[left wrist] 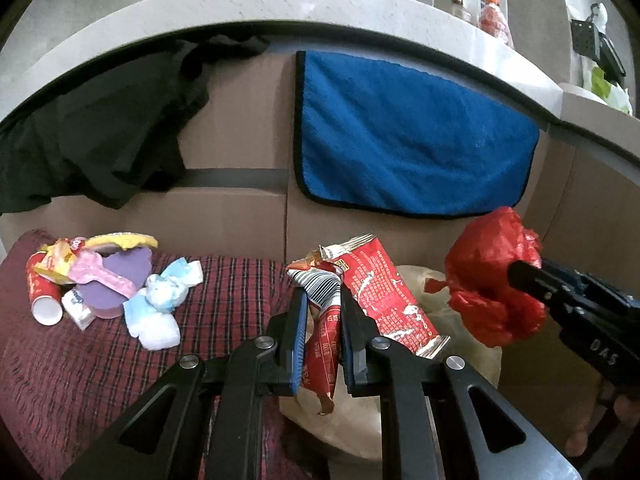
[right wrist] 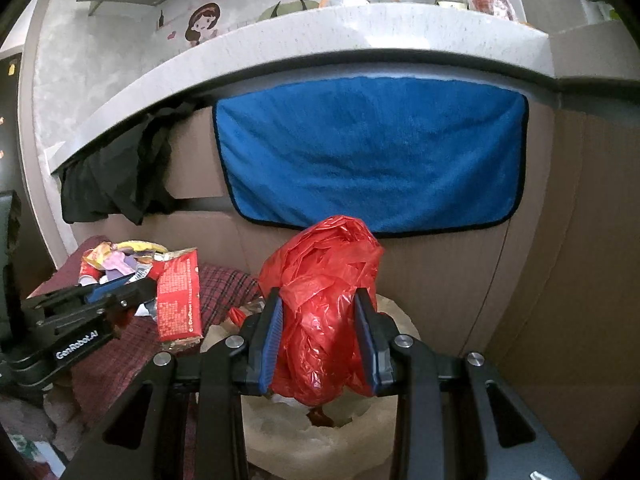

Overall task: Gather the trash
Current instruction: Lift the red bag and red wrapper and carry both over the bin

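My left gripper (left wrist: pixel 323 300) is shut on a crumpled red snack wrapper (left wrist: pixel 384 292) and holds it above the pale bin (left wrist: pixel 472 368) lined with a translucent bag. The wrapper also shows in the right wrist view (right wrist: pixel 178 296). My right gripper (right wrist: pixel 318 300) is shut on a crumpled red plastic bag (right wrist: pixel 320 280) and holds it over the bin opening (right wrist: pixel 352 436). That bag (left wrist: pixel 492 276) shows at the right of the left wrist view. More trash lies on the red plaid cloth (left wrist: pixel 224 280) at the left: a red paper cup (left wrist: pixel 42 296), coloured wrappers (left wrist: pixel 100 264) and blue-white tissue packets (left wrist: pixel 160 300).
A cardboard wall (left wrist: pixel 240 136) stands behind, with a blue towel (left wrist: pixel 408 136) and a black cloth (left wrist: pixel 100 132) hanging from a white stone counter edge (left wrist: pixel 240 8). Bottles (left wrist: pixel 494 16) stand on the counter.
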